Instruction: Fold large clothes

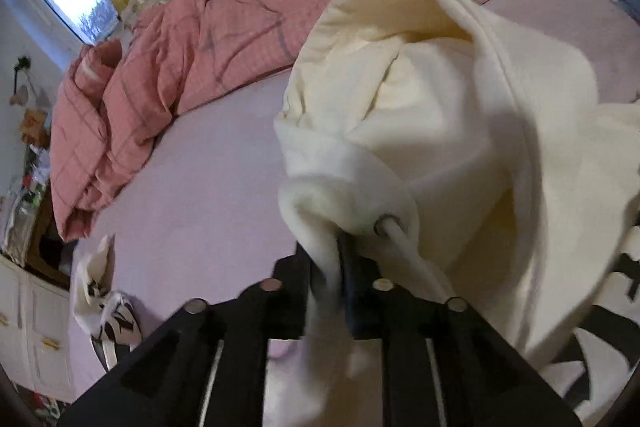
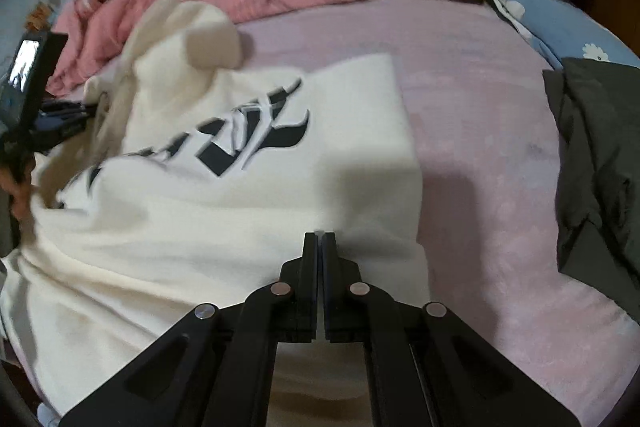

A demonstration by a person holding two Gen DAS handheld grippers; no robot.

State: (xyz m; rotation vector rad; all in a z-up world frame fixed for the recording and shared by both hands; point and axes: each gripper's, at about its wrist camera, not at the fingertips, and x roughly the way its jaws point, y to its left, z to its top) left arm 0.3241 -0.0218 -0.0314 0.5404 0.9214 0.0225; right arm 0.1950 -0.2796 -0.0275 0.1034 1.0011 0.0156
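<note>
A cream hoodie [image 2: 240,219] with black lettering [image 2: 240,135] lies spread on the bed. In the left wrist view its hood [image 1: 440,87] is lifted and bunched up in front of the camera. My left gripper [image 1: 326,251] is shut on the hood's edge, just beside the metal eyelet [image 1: 382,227] and the white drawstring [image 1: 404,247]. In the right wrist view the left gripper [image 2: 60,119] shows at the far left by the hood [image 2: 192,35]. My right gripper [image 2: 320,235] hovers over the hoodie's lower part, shut, with nothing between its fingers.
A rumpled pink quilt [image 1: 200,39] fills the far side of the lilac sheet [image 1: 200,187]. A dark grey garment [image 2: 600,167] lies at the right, with a blue floral pillow [image 2: 560,23] behind it. Another white and black garment [image 1: 108,307] hangs at the bed's left edge by a white cabinet [image 1: 32,327].
</note>
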